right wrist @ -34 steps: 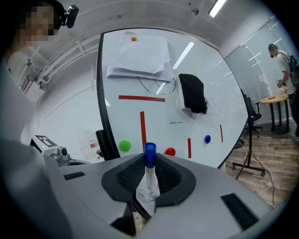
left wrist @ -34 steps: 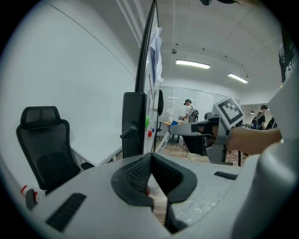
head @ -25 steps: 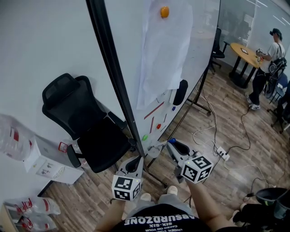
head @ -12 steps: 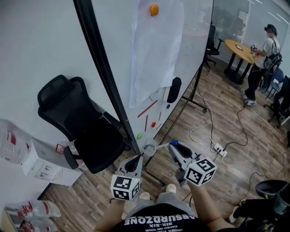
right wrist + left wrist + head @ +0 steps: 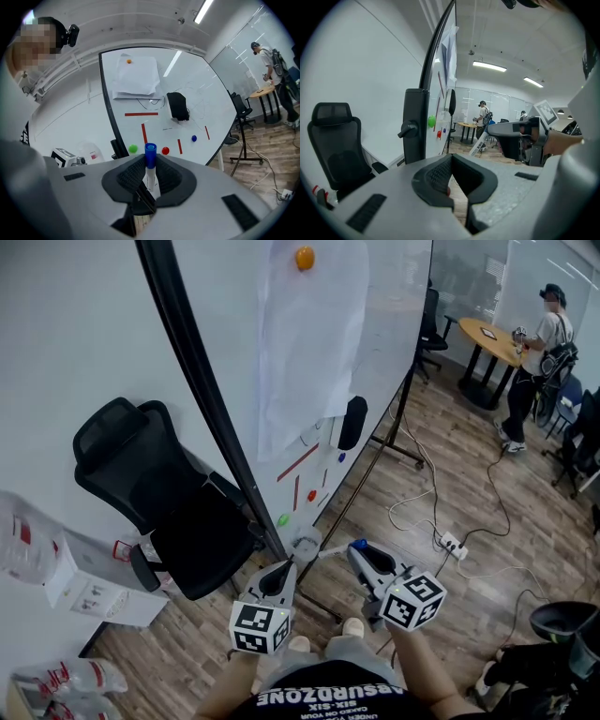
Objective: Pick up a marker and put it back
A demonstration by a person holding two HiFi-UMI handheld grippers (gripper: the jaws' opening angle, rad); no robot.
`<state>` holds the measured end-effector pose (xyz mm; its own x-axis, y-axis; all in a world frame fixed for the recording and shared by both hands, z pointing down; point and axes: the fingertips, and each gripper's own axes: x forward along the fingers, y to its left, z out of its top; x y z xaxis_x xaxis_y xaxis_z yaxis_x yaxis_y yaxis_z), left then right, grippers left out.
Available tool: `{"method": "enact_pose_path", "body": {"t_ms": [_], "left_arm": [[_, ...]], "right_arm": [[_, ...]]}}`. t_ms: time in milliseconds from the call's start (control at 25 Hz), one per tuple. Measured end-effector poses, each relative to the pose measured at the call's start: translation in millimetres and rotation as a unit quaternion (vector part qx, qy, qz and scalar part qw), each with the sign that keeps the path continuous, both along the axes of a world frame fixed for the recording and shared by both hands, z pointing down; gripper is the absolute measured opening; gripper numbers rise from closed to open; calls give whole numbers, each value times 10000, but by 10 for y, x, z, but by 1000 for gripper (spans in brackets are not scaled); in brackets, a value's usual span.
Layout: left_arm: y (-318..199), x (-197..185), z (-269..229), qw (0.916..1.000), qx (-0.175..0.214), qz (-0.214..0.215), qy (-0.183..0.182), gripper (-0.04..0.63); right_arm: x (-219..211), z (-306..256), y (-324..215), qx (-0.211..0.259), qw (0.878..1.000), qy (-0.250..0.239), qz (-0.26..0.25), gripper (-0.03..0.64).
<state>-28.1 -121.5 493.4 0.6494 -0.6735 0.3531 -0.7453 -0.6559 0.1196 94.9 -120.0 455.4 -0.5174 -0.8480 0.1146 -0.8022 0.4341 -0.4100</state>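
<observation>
Right gripper [image 5: 150,171] pinched a blue-capped marker [image 5: 150,164]; left gripper [image 5: 451,176] was pressed together and empty.
The marker stood upright between the right gripper's pads, with its blue cap poking out past the jaw tips and its white barrel caught between them. In the head view both grippers were held low in front of the person, side by side over the wooden floor [image 5: 450,474], near the foot of a standing whiteboard [image 5: 389,324]. On the board sat a green magnet [image 5: 133,149], a red magnet [image 5: 165,150] and a blue magnet [image 5: 194,138], red strips, a black eraser [image 5: 177,106], and paper sheets [image 5: 309,343] pinned under an orange magnet [image 5: 305,258]. A black office chair [image 5: 159,493] stood to the left against the wall, and a power strip [image 5: 452,545] lay on the floor to the right.
</observation>
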Motion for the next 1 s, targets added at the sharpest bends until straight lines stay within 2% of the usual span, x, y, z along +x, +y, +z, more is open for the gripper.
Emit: {"method": "enact_pose_path", "body": {"t_ms": [440,1000], "left_arm": [[65,65,25,9999,-59,107,-2,5],[183,207,102,9995,-182,276,19,3]], "right_arm": [[-38,207,119,-168,9991,395,40,63],[-143,617,259,-492,9915,1201,31,63]]}}
